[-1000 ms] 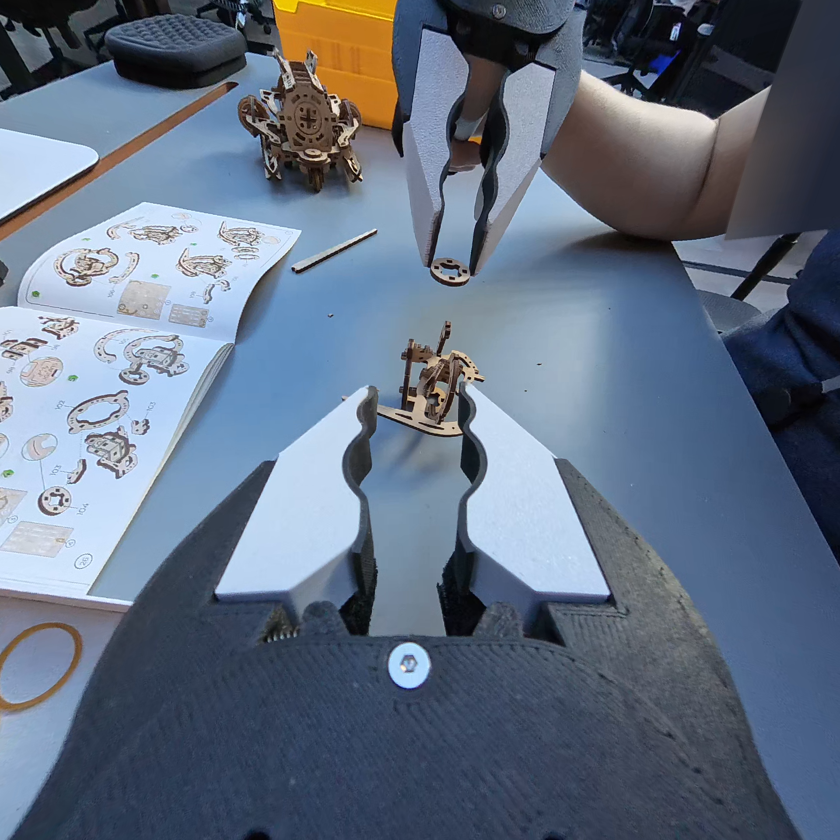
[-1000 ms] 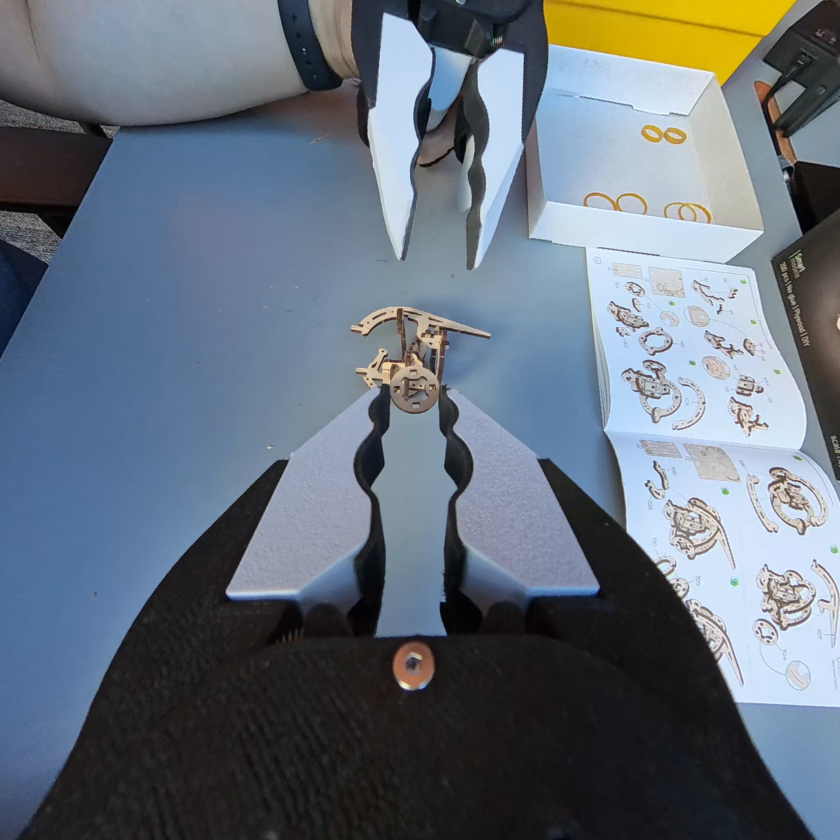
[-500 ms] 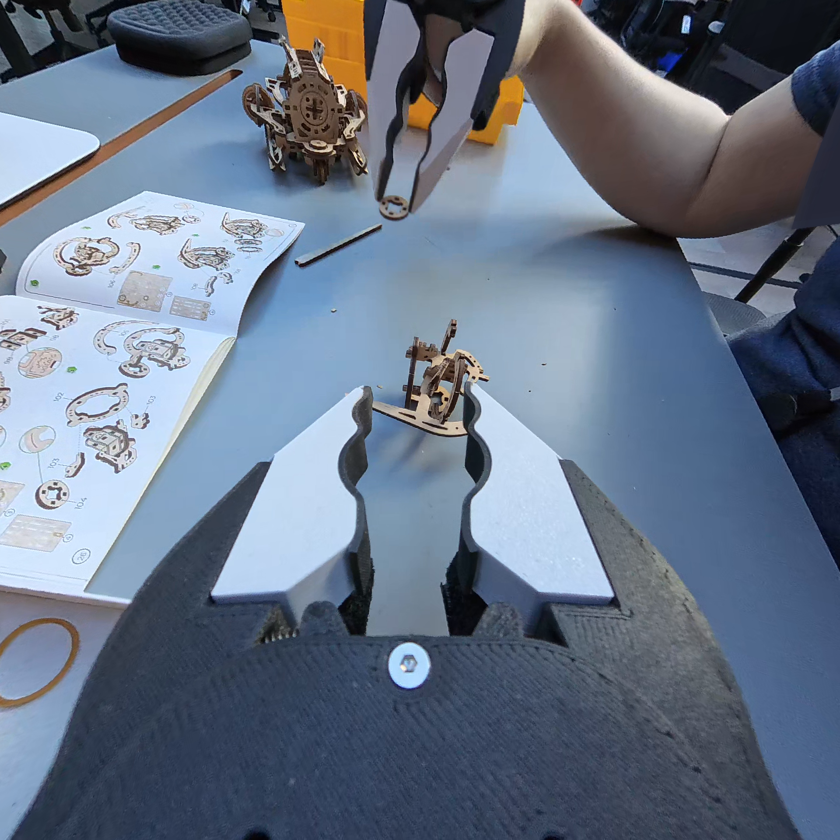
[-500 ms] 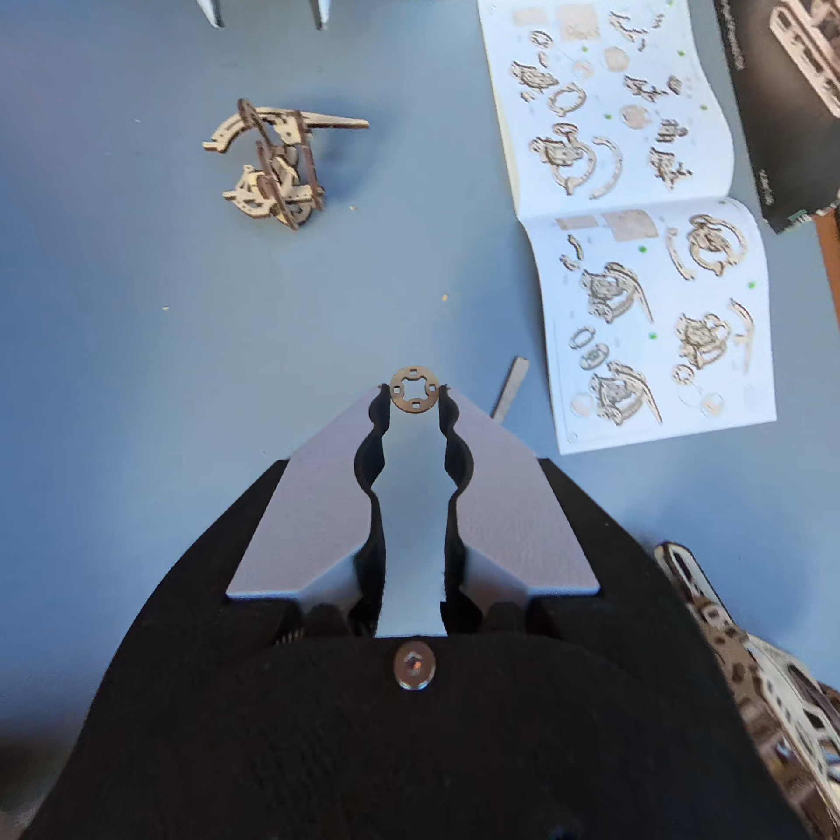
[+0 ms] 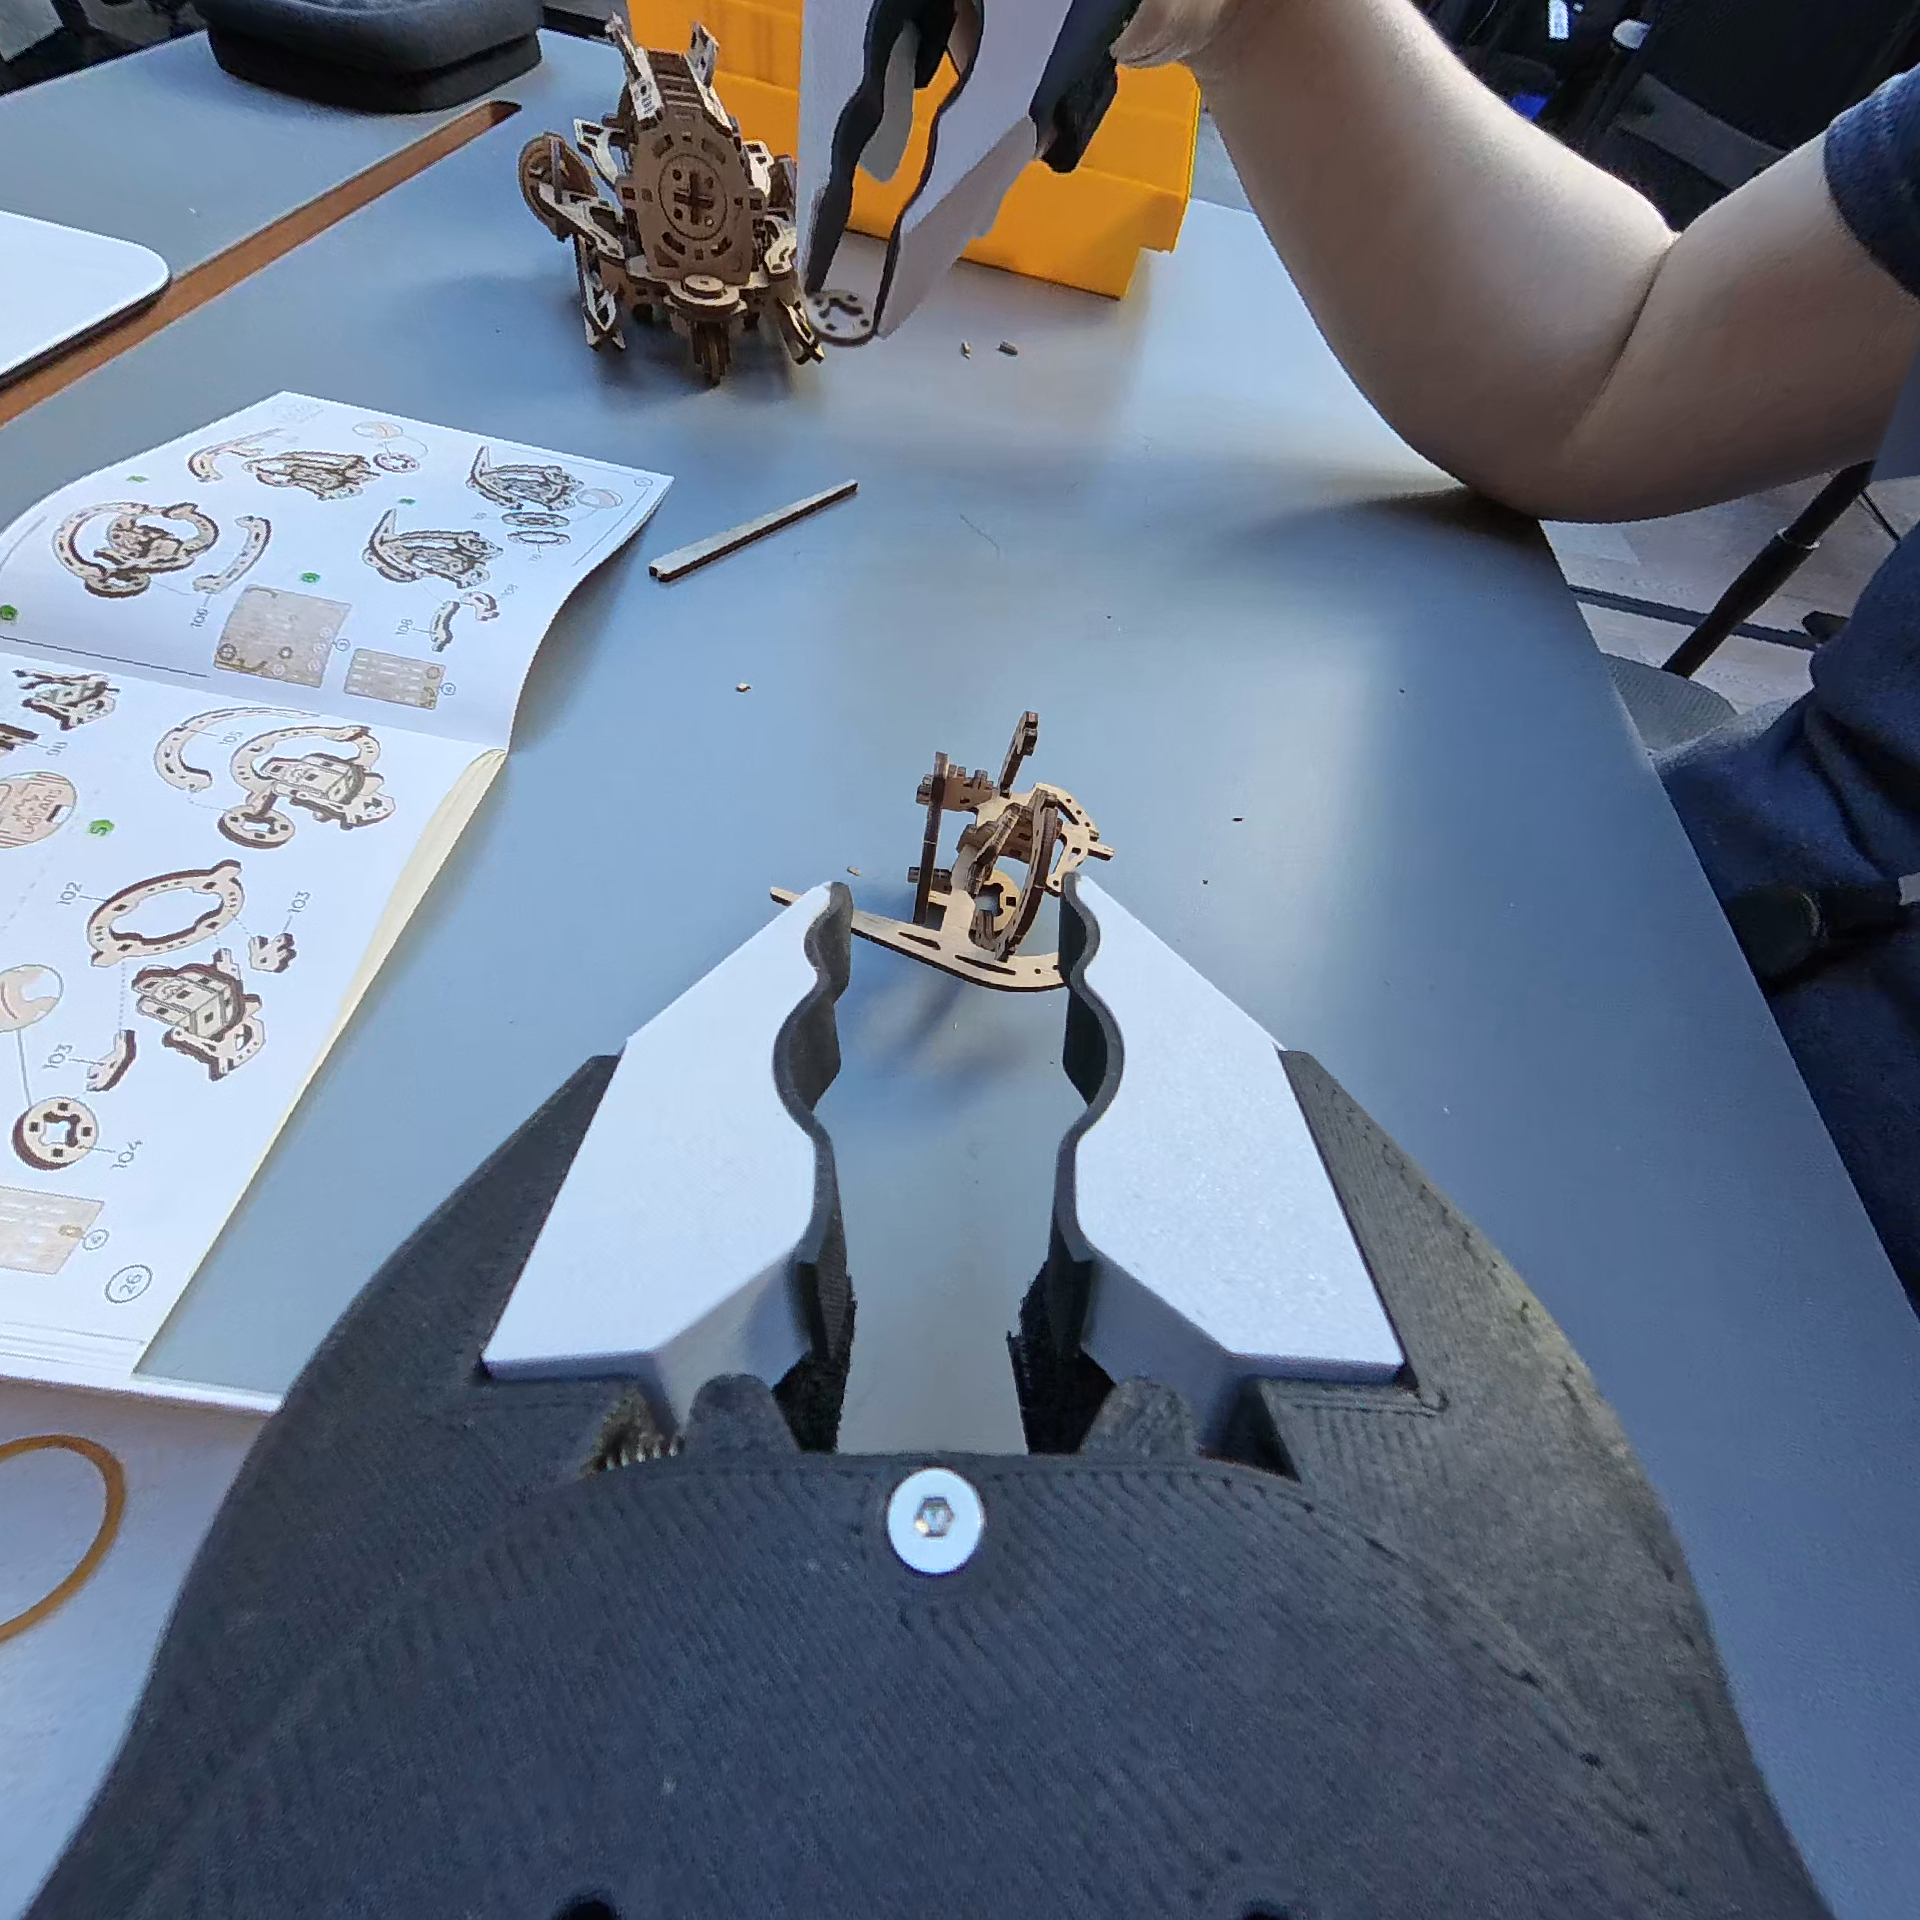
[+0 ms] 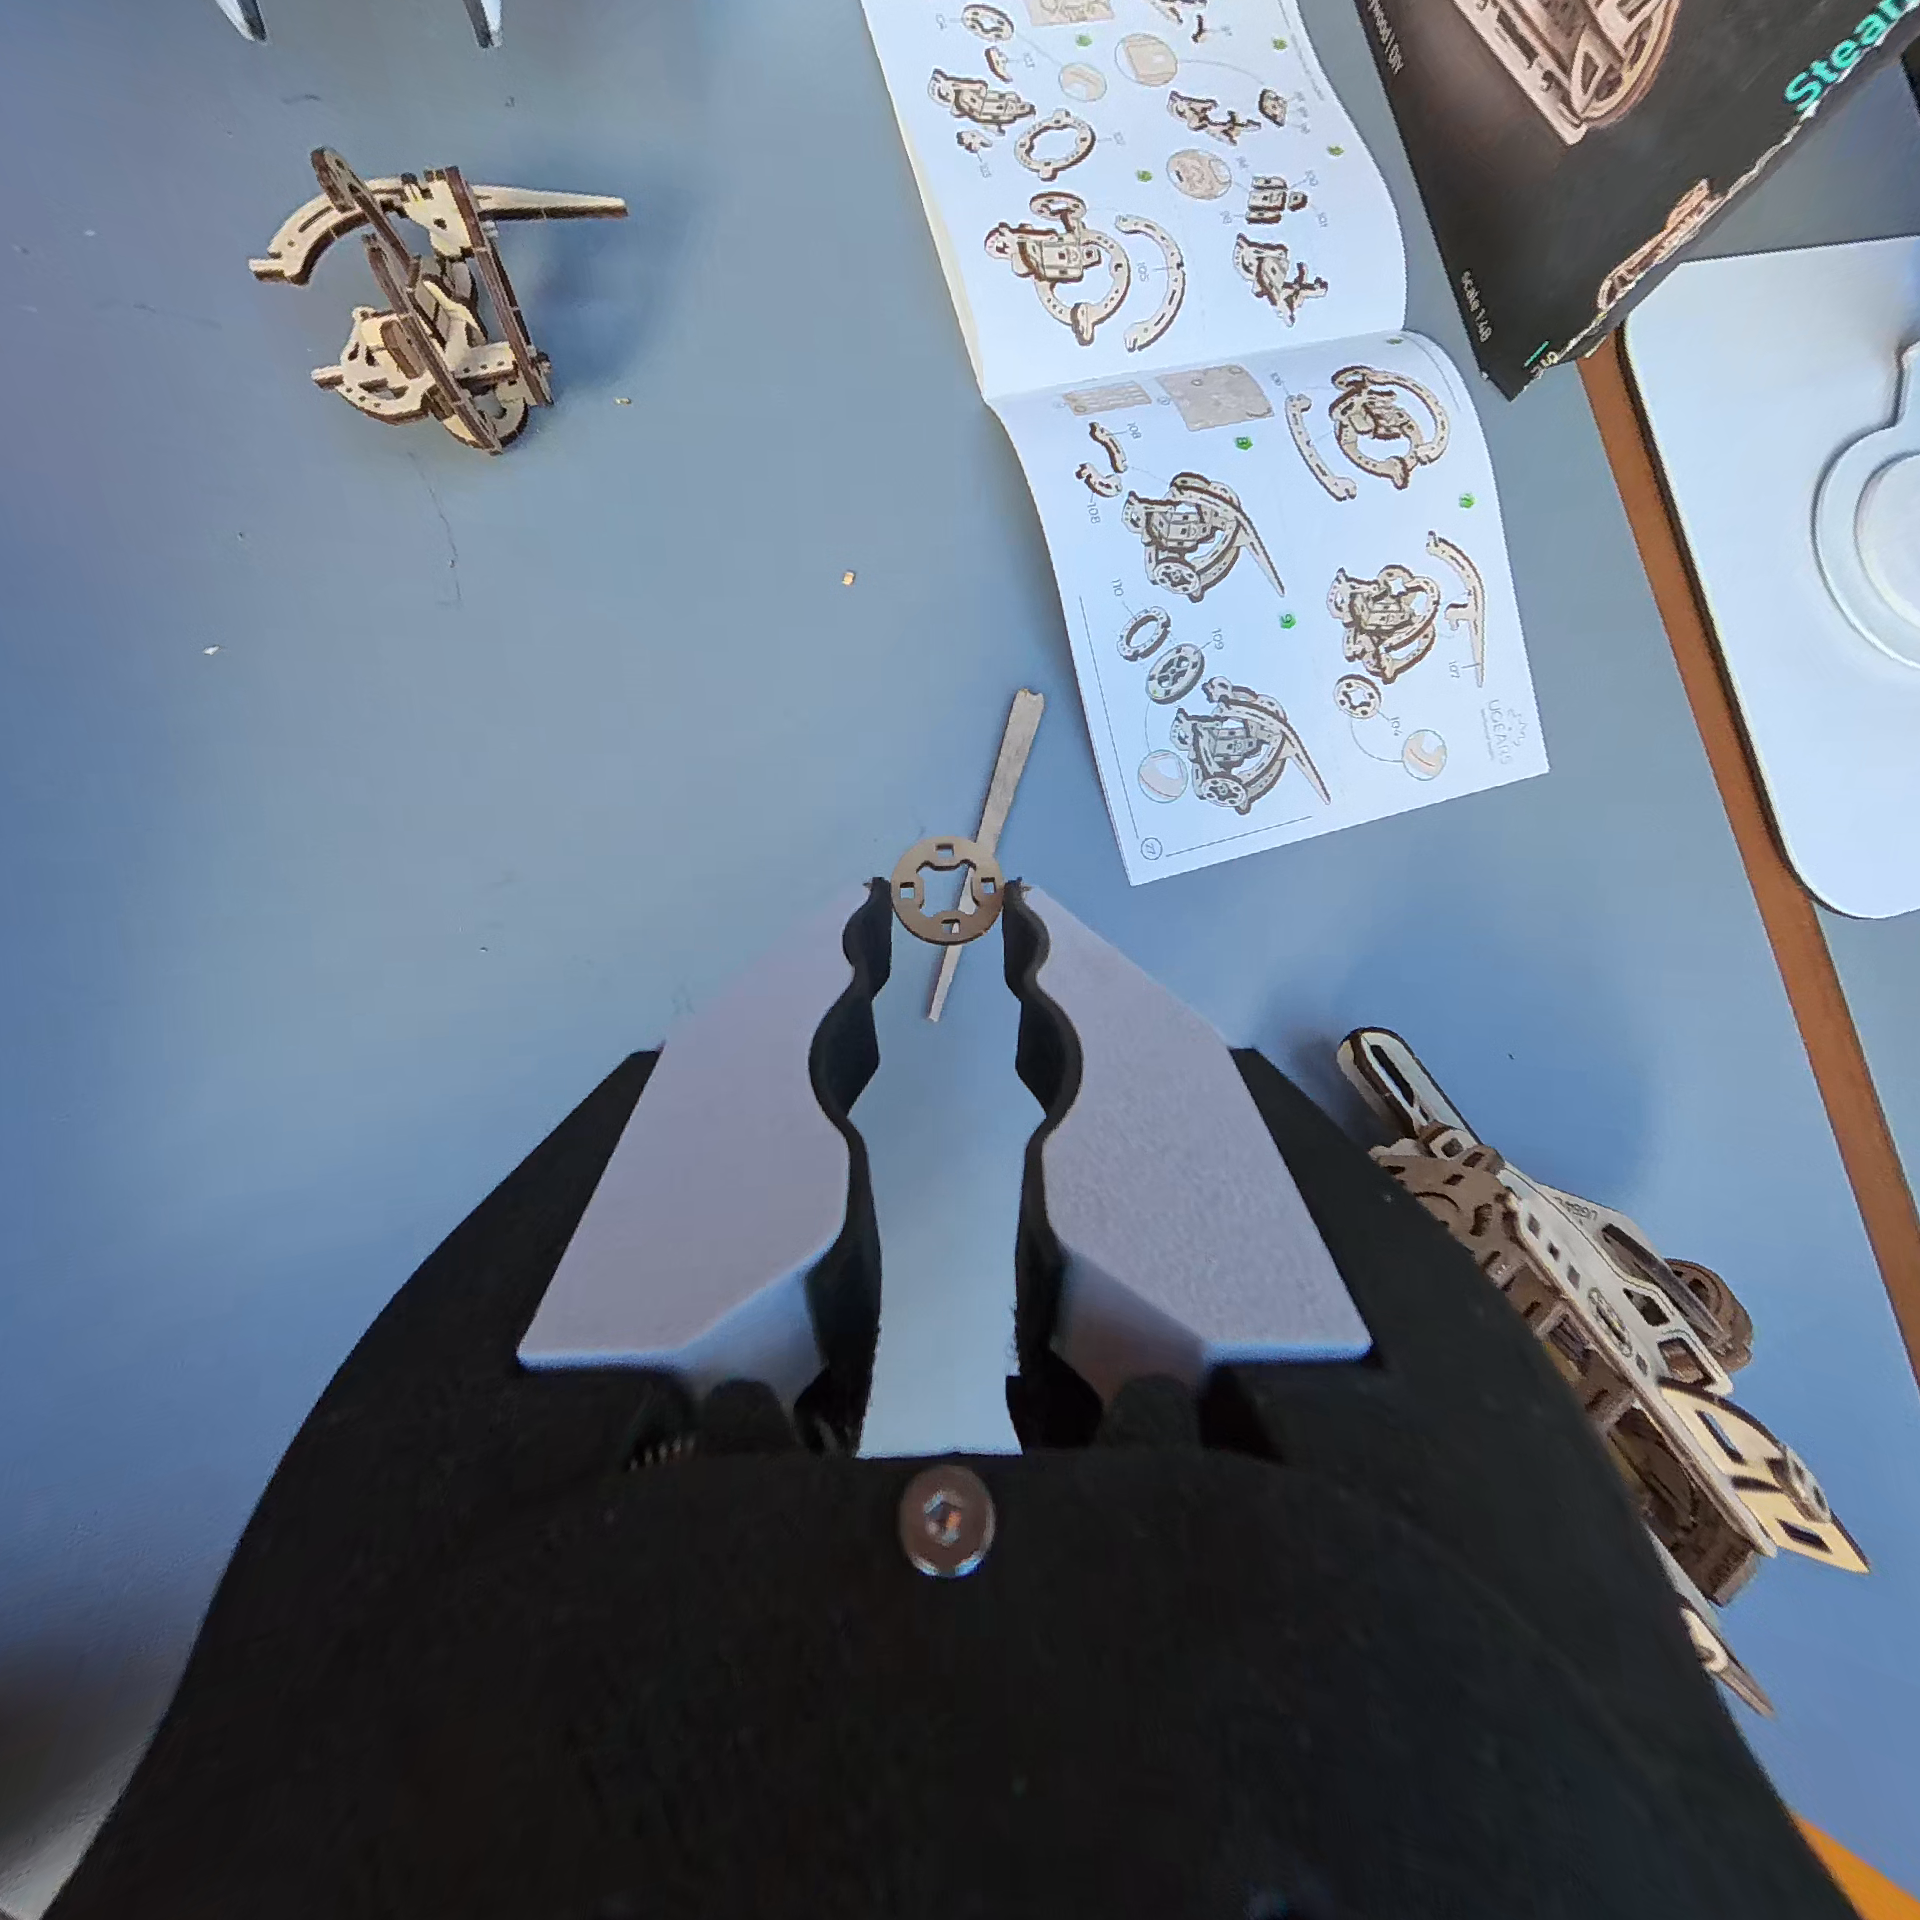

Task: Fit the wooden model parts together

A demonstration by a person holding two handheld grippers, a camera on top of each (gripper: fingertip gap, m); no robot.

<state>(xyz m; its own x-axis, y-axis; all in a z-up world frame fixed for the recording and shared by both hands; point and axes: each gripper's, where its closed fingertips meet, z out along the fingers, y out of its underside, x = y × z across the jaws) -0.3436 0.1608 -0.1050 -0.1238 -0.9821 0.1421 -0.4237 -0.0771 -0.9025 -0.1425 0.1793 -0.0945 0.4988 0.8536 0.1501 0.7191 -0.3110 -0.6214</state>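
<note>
A small wooden sub-assembly (image 5: 987,862) stands on the grey table (image 5: 1247,623), just beyond the tips of my left gripper (image 5: 951,902). The left gripper is open and empty and does not grip it. My right gripper (image 6: 948,904) is shut on a small wooden ring disc (image 6: 948,891) with notched holes. In the left wrist view it (image 5: 854,312) hangs at the far end of the table, the disc (image 5: 842,317) next to a large built wooden model (image 5: 675,208). The sub-assembly also shows in the right wrist view (image 6: 416,301), far to the upper left.
An open instruction booklet (image 5: 260,675) lies on the left. A thin wooden stick (image 5: 753,530) lies between the booklet and the far model. A yellow bin (image 5: 1049,218) stands behind. A person's forearm (image 5: 1507,312) rests at the right edge. A black box (image 6: 1621,156) lies beyond the booklet. One gripper's finger ends stand about 20 centimetres off the other's.
My right gripper has carried the ring disc away from the sub-assembly to the far end, beside the large model. My left gripper has stayed open in place.
</note>
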